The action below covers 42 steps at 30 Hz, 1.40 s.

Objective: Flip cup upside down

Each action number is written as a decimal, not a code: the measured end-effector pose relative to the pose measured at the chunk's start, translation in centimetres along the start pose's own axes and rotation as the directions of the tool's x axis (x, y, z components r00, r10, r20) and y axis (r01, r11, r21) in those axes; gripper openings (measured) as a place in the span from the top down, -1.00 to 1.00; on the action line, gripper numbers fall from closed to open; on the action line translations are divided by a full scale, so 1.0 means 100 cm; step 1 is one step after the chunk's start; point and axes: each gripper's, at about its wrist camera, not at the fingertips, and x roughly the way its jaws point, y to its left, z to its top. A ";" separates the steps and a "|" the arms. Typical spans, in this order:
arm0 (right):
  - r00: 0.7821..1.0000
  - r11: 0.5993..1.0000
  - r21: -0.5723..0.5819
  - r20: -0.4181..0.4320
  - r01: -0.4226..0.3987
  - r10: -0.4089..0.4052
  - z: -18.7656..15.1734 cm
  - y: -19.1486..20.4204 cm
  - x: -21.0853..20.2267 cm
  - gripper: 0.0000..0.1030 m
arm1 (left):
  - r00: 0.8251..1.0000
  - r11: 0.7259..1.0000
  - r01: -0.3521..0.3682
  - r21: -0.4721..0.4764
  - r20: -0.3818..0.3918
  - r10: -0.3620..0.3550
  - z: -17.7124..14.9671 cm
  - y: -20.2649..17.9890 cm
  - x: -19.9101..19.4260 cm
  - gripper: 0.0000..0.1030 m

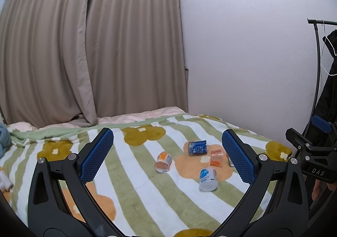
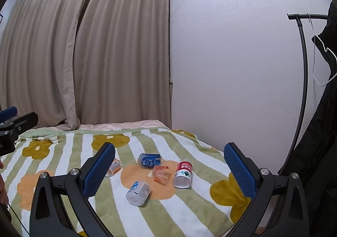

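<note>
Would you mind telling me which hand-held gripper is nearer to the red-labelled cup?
Right, probably. The red-labelled cup lies between the open right hand-held gripper's fingers; the left hand-held gripper sits further left, its finger almost hiding it.

left, right wrist views | facing bed – shared, well back

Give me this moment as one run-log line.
phase: approach | left gripper: open, empty | right gripper: open, empty | cups: five lying on blanket, none grasped | nearest: white cup | flip: not started

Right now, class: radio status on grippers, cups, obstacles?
Left gripper open, empty. Right gripper open, empty. Five cups on blanket, untouched. Path clear.
</note>
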 end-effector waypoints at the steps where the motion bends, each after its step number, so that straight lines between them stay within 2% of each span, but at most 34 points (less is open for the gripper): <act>1: 1.000 1.000 0.000 0.001 0.000 0.000 0.000 0.000 0.000 -1.00 | 1.000 1.000 -0.001 0.001 0.001 0.001 0.000 0.000 0.000 -0.99; 24: 1.000 1.000 0.008 -0.002 0.009 -0.009 -0.003 -0.004 0.003 -1.00 | 0.998 1.000 0.028 0.003 -0.048 -0.028 -0.004 -0.015 0.001 -0.99; 36: 0.999 0.999 0.032 -0.019 0.027 -0.026 -0.014 -0.014 0.013 -1.00 | 0.992 0.998 0.059 0.004 -0.113 -0.059 0.005 -0.016 0.030 -0.99; 39: 0.999 0.999 0.029 -0.021 0.028 -0.027 -0.014 -0.014 0.013 -1.00 | 0.980 0.995 0.102 0.010 -0.173 -0.098 0.007 -0.021 0.051 -0.99; 41: 0.999 0.999 0.031 -0.024 0.023 -0.023 -0.015 -0.018 0.017 -1.00 | 0.961 0.990 0.140 0.015 -0.245 -0.132 0.008 -0.027 0.073 -0.99; 42: 0.999 0.999 0.033 -0.025 0.022 -0.021 -0.016 -0.020 0.018 -1.00 | 0.937 0.985 0.172 0.018 -0.313 -0.157 0.007 -0.032 0.095 -0.99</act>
